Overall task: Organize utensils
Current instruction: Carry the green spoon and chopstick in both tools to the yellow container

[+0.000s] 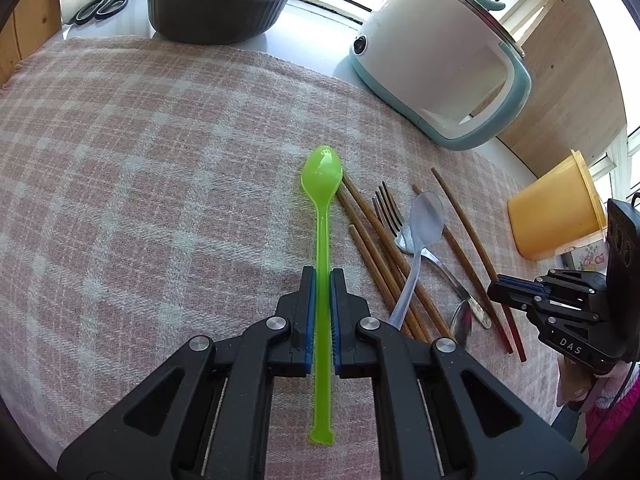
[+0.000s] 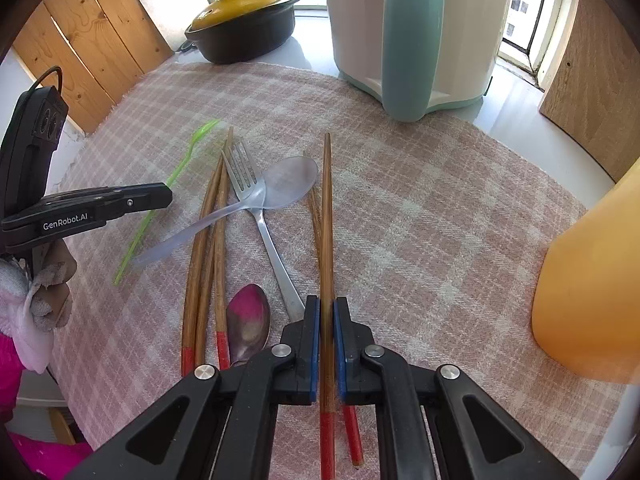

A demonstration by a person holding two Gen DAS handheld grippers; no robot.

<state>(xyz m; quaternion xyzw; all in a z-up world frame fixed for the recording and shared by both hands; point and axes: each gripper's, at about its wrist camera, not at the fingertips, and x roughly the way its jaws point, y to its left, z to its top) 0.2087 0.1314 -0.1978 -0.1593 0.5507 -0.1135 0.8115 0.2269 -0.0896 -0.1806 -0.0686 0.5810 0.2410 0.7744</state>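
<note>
My left gripper is shut on the handle of a green plastic spoon, which points forward over the pink checked cloth; the spoon also shows in the right wrist view. My right gripper is shut on one wooden chopstick with a red end, and a second chopstick lies just under it. Between the grippers lie several more chopsticks, a metal fork, a clear plastic spoon and a metal spoon.
A white and teal cooker stands at the back. A black pot with a yellow lid stands at the back left, with scissors beside it. An orange container stands at the right. Wooden boards line the left side.
</note>
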